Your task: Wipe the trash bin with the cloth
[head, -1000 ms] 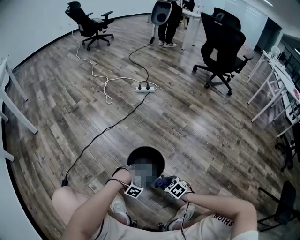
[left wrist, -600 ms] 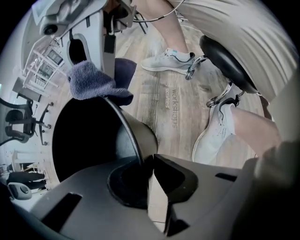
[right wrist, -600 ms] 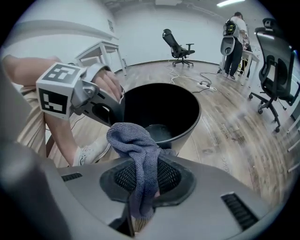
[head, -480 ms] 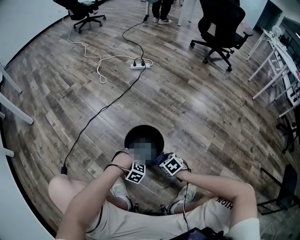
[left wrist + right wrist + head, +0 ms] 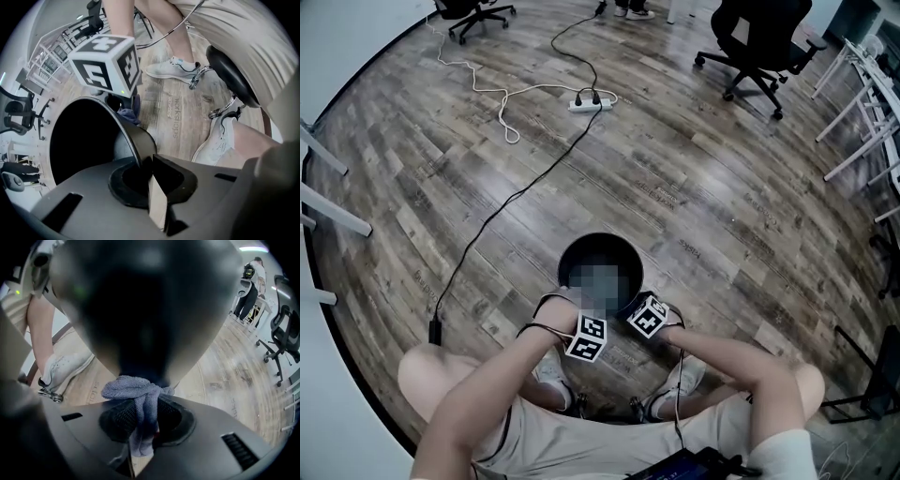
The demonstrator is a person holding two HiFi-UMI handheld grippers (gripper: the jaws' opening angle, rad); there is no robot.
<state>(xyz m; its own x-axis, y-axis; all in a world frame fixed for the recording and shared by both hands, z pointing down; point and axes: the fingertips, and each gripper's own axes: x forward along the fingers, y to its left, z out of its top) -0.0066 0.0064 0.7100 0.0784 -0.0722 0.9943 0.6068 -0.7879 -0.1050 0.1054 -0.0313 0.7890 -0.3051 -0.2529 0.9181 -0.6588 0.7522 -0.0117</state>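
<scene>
glossy trash bin (image 5: 135, 140), woven cloth (image 5: 136, 392)
bin wall smooth and dark; cloth soft, nubbly; floor (image 5: 694, 187) matt wood-grain planks.

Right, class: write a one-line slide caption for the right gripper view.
Right gripper, shut on a crumpled blue-grey cloth, holds it against the black round trash bin.

Beige shorts (image 5: 544, 439), a white short sleeve (image 5: 783, 457), white trainers (image 5: 551, 371). Thin black cables (image 5: 679, 394) run by the wrists. The left gripper (image 5: 149, 164) and right gripper (image 5: 143, 416) have dark grey shells, each topped by a white cube (image 5: 589, 337) of black square markers
</scene>
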